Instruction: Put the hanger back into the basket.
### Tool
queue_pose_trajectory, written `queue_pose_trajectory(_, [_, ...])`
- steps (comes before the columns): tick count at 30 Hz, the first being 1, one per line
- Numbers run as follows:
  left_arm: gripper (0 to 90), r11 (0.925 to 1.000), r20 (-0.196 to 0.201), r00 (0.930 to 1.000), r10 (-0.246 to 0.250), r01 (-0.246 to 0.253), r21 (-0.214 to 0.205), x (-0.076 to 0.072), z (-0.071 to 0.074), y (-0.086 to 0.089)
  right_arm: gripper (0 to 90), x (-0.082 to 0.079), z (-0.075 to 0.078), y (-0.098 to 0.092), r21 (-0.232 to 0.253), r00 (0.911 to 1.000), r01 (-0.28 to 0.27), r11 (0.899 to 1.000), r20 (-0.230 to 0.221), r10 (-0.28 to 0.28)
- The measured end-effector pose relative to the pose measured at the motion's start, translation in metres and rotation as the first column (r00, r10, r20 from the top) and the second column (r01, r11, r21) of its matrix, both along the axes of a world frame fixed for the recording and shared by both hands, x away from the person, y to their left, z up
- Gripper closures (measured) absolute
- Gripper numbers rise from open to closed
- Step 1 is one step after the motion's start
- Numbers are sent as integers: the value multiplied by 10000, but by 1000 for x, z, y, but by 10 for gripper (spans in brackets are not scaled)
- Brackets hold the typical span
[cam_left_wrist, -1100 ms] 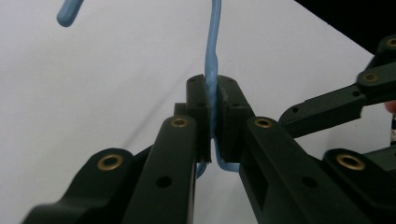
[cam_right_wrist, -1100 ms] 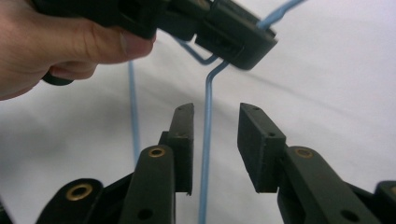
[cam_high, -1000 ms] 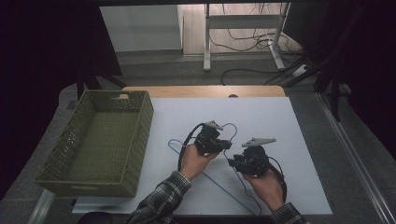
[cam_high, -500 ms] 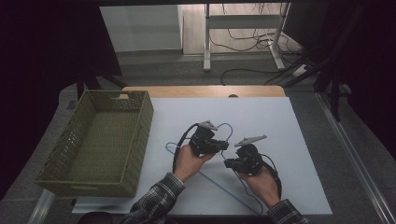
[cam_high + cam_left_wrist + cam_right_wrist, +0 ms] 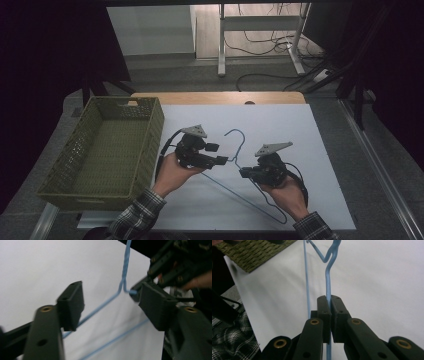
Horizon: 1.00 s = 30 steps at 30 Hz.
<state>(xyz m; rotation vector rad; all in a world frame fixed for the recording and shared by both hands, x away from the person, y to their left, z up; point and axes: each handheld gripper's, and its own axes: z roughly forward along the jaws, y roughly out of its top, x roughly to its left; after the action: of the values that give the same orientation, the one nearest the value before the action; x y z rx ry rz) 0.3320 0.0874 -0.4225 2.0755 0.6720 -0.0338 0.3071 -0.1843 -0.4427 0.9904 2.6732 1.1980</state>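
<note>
White sheeting is covering the worktop (image 5: pixel 300 125), with grey flooring and trailing cables being seen beyond its far edge. A blue wire hanger (image 5: pixel 235 187) is being held over the middle of the sheet, its hook pointing toward the far edge and its long bottom wire running toward the person's near right. The right gripper (image 5: pixel 243 173) is being kept clenched on one sloping arm of the hanger; in the right gripper view the wire (image 5: pixel 328 282) is being pinched between the two closed pads. The left gripper (image 5: pixel 223 160) is being carried just beside the hanger's neck, and its jaws have just been opening: in the left gripper view the pads (image 5: pixel 71 303) are standing apart, with the wire (image 5: pixel 105 303) passing between them untouched. A green woven basket (image 5: pixel 150 125) is being left standing at the worktop's left side, well apart from the hanger. Checked sleeves (image 5: pixel 135 217) are being shown on both forearms.
</note>
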Motion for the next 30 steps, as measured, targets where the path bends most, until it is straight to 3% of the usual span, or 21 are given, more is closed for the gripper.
queue_pose_trajectory(10, [191, 9949, 119, 9980, -627, 615, 802, -20, 5, 20, 872, -5, 13, -2, -197, 9959, -874, 9960, 229, 879])
queue_pose_trajectory(15, [184, 9859, 308, 9922, -1205, 1160, 1208, -32, 2, 27, 872, -13, 14, -2, -517, 9869, -1529, 9869, 433, 1552])
queue_pose_trajectory(20, [286, 9776, 285, 9859, -1647, 1594, 1375, -37, -3, 29, 872, -19, 14, 0, -634, 9802, -1893, 9799, 464, 1924])
queue_pose_trajectory(22, [327, 9721, 264, 9844, -1740, 1674, 1646, -38, -6, 26, 872, -23, 14, 3, -728, 9732, -2203, 9727, 505, 2242])
queue_pose_trajectory(24, [386, 9695, 178, 9823, -1864, 1810, 1650, -37, -8, 25, 872, -25, 15, 7, -773, 9659, -2474, 9658, 587, 2522])
queue_pose_trajectory(26, [403, 9683, 158, 9814, -1912, 1860, 1667, -36, -8, 23, 872, -26, 15, 8, -800, 9636, -2550, 9636, 616, 2601])
queue_pose_trajectory(27, [453, 9617, 91, 9763, -2160, 2112, 1747, -34, -9, 21, 872, -27, 16, 12, -851, 9596, -2695, 9592, 594, 2749])
queue_pose_trajectory(30, [514, 9575, 38, 9739, -2271, 2226, 1835, -33, -10, 18, 871, -27, 17, 16, -932, 9548, -2862, 9536, 561, 2920])
